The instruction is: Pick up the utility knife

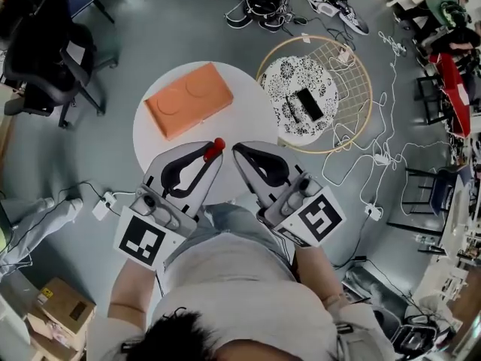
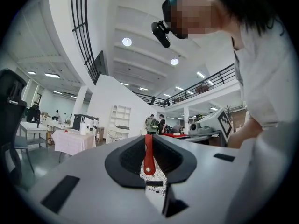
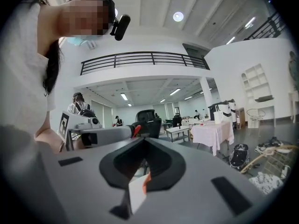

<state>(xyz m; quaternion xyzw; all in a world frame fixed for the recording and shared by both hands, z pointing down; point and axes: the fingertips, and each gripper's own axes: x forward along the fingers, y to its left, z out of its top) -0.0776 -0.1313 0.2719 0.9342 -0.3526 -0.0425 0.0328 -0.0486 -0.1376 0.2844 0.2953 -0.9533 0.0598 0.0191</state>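
The left tool (image 1: 213, 159) is clamping the red utility knife (image 1: 216, 148) above the white counter (image 1: 255, 119).
The knife is lying lengthwise between the closed jaws; likely light, stiff and smooth, it is best gripped across its flat handle, clear of any blade. The right tool (image 1: 239, 153) is hanging clenched on nothing. Farther right, a round wire basket (image 1: 361, 119) is holding a patterned cloth (image 1: 289, 77) and a flat black device (image 1: 309, 104).

Red utility knife (image 1: 215, 149), orange block (image 1: 189, 100), white round table (image 1: 252, 115), black-and-white patterned cloth (image 1: 289, 74), grey floor (image 1: 150, 36).
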